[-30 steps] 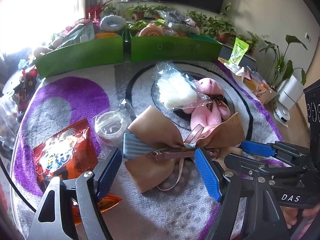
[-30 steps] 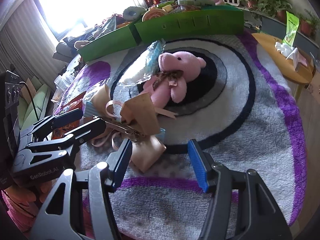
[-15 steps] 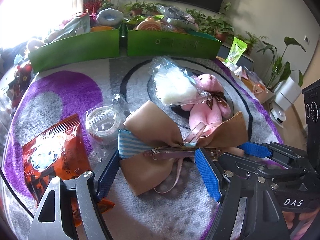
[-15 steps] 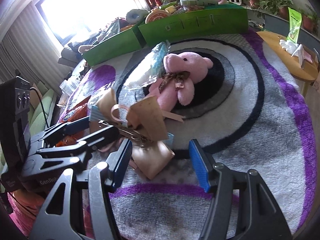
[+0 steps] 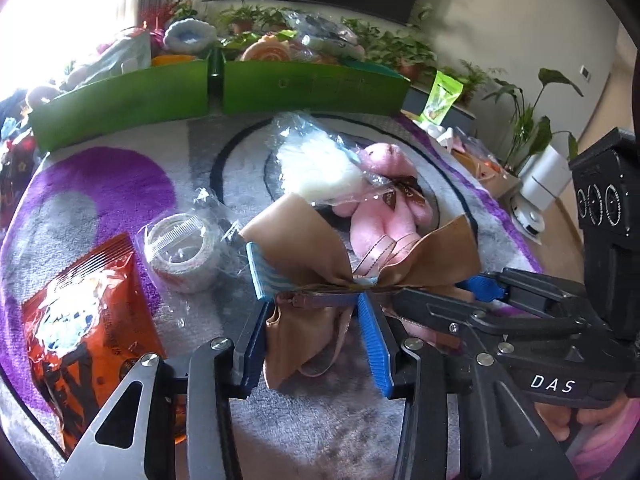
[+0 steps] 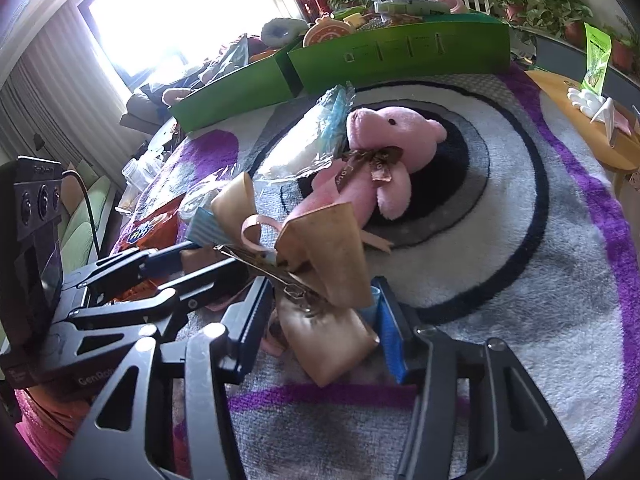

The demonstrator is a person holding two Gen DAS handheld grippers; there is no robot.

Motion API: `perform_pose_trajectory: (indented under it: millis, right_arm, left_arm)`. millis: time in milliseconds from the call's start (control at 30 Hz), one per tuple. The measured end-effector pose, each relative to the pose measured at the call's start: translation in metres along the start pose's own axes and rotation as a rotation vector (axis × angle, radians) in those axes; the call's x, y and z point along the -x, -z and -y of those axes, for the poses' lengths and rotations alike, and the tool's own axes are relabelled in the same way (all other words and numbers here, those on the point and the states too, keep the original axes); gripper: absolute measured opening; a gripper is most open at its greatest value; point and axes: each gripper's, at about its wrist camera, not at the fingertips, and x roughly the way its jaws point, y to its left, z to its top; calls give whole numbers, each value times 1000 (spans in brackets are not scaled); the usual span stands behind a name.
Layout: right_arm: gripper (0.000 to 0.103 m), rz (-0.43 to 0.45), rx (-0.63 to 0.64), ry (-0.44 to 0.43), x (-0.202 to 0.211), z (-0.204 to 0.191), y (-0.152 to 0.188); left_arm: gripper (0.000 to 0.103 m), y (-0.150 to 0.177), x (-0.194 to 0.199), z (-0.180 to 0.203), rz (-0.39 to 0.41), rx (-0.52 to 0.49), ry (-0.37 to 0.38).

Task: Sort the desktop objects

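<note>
I have the tan bow hair clip (image 5: 320,264) bracketed from both sides on the rug (image 6: 500,272), its metal clasp (image 5: 320,300) facing up between the blue pads. My left gripper (image 5: 316,320) straddles the bow's left wing with both pads against the fabric, but I cannot tell whether it is truly clamping or only closing in. My right gripper (image 6: 320,312) straddles the other wing, and there too the pictures do not settle whether it is pinched shut. Just behind the bow lies the pink plush pig (image 6: 380,168), its legs touching the bow's ribbons, with a clear bag of white fluff (image 5: 320,168) resting on its head. To the left sit a wrapped tape roll (image 5: 180,256) and an orange snack bag (image 5: 84,320); the green bins (image 5: 312,88) stand well beyond. My worry: satin is slippery, so one wing may slide out, and two grippers pulling apart could strain the clasp. The trailing ribbon might also drag the pig along when lifted.
</note>
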Motion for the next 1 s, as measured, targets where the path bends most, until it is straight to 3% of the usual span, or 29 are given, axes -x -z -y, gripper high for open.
perform_pose_trajectory:
  millis: [267,533,700,1000]
  right_arm:
    - [43,2,-3,-6,1,4,0]
    - [45,16,25,42,0,-5,2]
    - [34,8,5,16,4,-5,2]
    - [32,20,8,5,11,-9,2]
  left_arm:
    - [41,-5,-1,-1,2,-7,18]
    - [39,-1,0,6,3,-38,-15]
    - [39,0,10,14,21,-61,-9]
    - [39,-1,18,15,33,-61,-13]
